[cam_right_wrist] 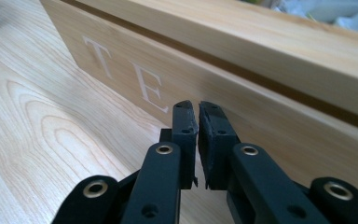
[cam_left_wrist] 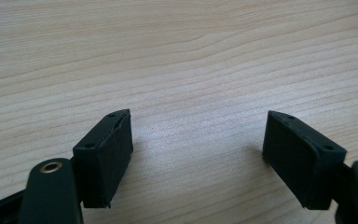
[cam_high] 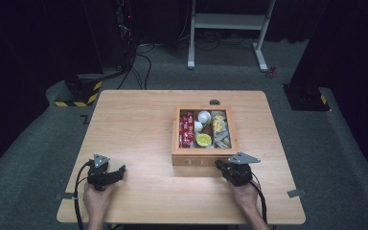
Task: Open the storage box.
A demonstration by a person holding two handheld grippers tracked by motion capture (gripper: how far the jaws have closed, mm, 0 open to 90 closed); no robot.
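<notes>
wooden tea box (cam_high: 203, 157) just beyond closed right tool (cam_right_wrist: 197, 108)

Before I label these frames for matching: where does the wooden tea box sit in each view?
High view: wooden tea box right of centre on the table, ahead of the right gripper.
Left gripper view: not in it.
Right gripper view: its lettered front spans the top.
Shared landmark: the light wood tabletop.

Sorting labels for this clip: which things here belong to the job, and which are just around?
In the job:
- wooden tea box with sachets
- right gripper, shut at its front
- left gripper, open over the table

Around:
- light wooden table
- white metal stand
</notes>
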